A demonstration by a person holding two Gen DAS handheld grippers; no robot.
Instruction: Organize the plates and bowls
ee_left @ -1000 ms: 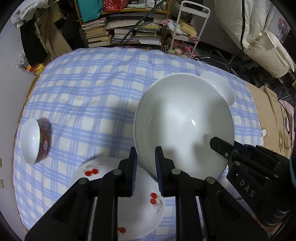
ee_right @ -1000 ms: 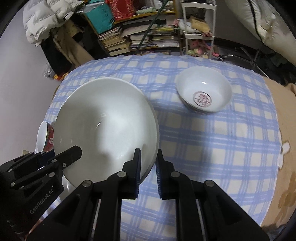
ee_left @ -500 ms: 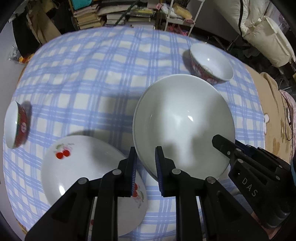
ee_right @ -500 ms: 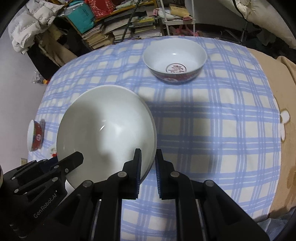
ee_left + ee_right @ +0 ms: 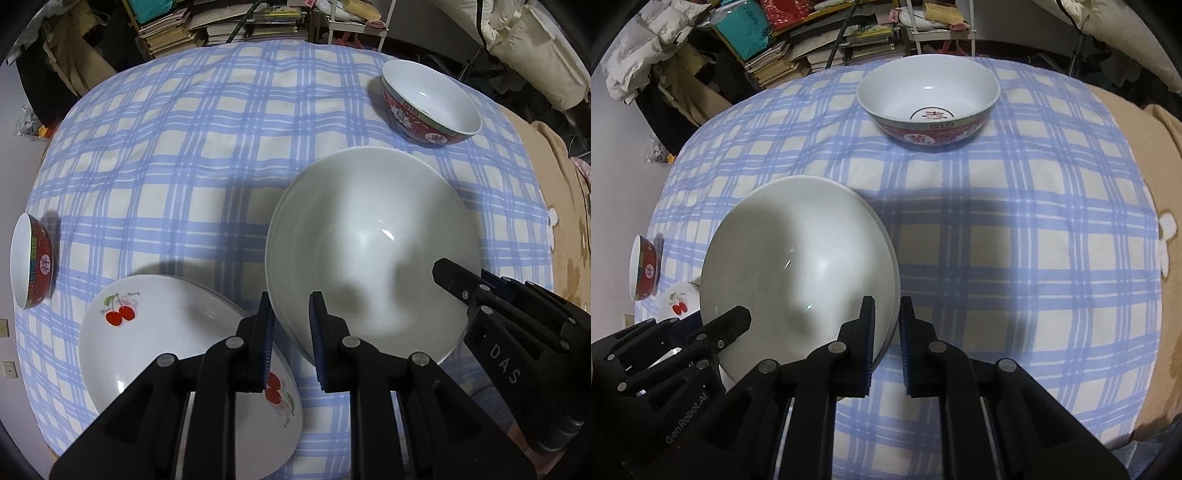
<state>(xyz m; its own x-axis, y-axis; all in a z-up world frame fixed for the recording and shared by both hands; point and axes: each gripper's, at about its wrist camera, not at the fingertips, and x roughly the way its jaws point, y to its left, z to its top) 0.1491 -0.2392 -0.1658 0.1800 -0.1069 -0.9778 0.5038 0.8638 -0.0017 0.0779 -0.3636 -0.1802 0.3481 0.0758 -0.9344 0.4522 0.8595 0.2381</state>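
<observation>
Two grippers hold one big white bowl [image 5: 373, 251] by its rim, above a tabletop [image 5: 184, 147] covered with a blue and white checked cloth. From the left wrist camera, the left gripper [image 5: 290, 325] sits at the bottom middle of the frame, and its jaws are almost closed, pinching the near left edge of the bowl between the blue pads. The right gripper [image 5: 885, 330] does the same in its own camera, at the bottom middle, with its jaws nearly shut on the near right edge of the bowl. Each gripper also shows up as a black shape in the other camera's bottom corner, touching the far side of the rim. The big bowl fills the middle of the left wrist frame and the left half of the right wrist frame. A white plate with red cherries [image 5: 177, 354] lies at the lower left in the left view, just beside the big bowl. A red bowl [image 5: 929, 107] stands upright at the top of the right view, well apart. A small red bowl [image 5: 31, 266] sits at the far left edge. Piles of books [image 5: 827, 48] fill the background.
</observation>
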